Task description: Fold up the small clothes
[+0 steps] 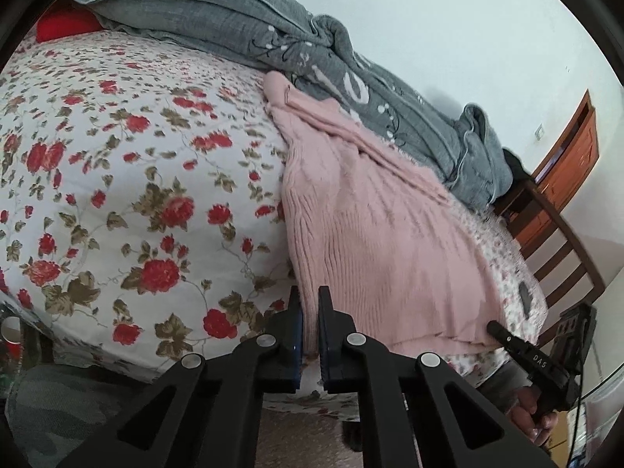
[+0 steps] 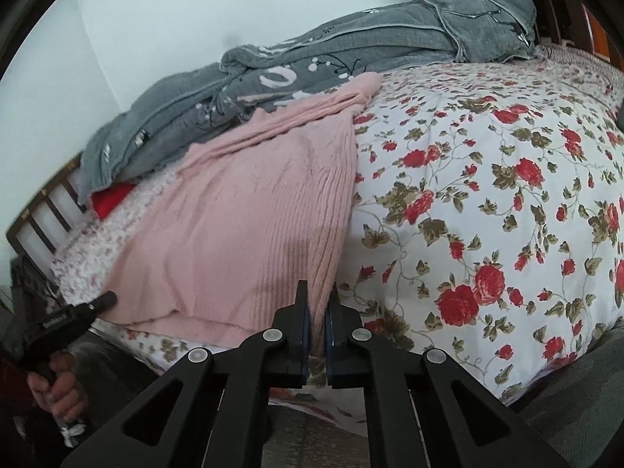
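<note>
A pink ribbed knit garment (image 1: 374, 234) lies spread on the floral bed cover (image 1: 117, 195), its far end against a grey quilt. My left gripper (image 1: 310, 304) is shut on the garment's near left corner at the bed's front edge. In the right wrist view the same pink garment (image 2: 249, 218) lies left of centre, and my right gripper (image 2: 316, 300) is shut on its near right corner. Each gripper shows in the other's view: the right one (image 1: 507, 341) at the garment's right hem, the left one (image 2: 93, 304) at its left hem.
A rumpled grey quilt (image 1: 351, 70) lies along the bed's far side by the wall. A red pillow (image 1: 66, 25) sits under it. A wooden bed frame with slats (image 1: 557, 249) stands at one end. The floral cover (image 2: 487, 214) stretches wide beside the garment.
</note>
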`<state>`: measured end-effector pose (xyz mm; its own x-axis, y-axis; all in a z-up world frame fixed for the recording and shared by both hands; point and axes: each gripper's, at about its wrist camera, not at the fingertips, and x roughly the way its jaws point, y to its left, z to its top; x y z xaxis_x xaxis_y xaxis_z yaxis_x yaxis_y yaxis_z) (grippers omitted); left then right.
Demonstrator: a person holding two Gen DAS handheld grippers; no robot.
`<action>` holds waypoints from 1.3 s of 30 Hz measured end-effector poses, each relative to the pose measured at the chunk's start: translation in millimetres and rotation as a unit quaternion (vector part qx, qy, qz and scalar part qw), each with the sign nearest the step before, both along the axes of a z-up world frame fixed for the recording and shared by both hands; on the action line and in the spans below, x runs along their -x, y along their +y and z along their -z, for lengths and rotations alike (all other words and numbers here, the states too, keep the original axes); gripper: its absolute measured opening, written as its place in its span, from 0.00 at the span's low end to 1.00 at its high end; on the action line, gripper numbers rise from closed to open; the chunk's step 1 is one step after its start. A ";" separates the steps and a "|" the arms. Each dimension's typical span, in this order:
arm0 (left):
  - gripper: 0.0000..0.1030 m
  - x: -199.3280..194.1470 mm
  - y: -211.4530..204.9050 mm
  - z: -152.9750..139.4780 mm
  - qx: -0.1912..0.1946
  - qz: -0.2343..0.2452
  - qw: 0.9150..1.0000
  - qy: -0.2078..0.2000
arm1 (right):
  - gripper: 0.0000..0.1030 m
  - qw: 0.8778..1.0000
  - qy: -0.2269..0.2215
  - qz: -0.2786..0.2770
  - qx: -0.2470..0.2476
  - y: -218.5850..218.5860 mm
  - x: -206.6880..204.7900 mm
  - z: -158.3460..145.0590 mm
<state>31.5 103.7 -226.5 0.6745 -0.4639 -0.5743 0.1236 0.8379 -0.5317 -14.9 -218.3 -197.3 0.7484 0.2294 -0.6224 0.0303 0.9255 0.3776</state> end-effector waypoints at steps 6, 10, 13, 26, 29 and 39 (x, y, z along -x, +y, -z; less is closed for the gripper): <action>0.07 2.0 13.9 -21.7 0.027 -0.010 0.999 -0.024 | 0.06 0.991 -0.023 -0.024 -0.130 -27.3 -3.1 -19.5; 0.07 -9.1 11.8 -50.5 0.025 -0.007 0.998 -0.055 | 0.06 0.983 -0.036 -0.036 -0.178 -40.7 -18.7 -38.4; 0.07 -26.5 8.7 -72.8 0.025 -0.006 0.997 -0.074 | 0.06 0.984 -0.049 -0.040 -0.167 -41.7 -37.3 -58.9; 0.07 -138.1 -1.1 -129.9 0.062 -0.051 0.992 -0.102 | 0.05 0.983 -0.094 -0.028 -0.153 -52.6 -145.3 -115.9; 0.07 -171.9 -5.8 -130.8 0.055 -0.066 0.992 -0.093 | 0.05 0.984 -0.092 -0.023 -0.148 -54.0 -174.4 -117.8; 0.07 -278.7 -23.8 -111.3 0.041 -0.083 0.995 -0.043 | 0.05 0.989 -0.039 -0.001 -0.143 -65.9 -275.5 -93.7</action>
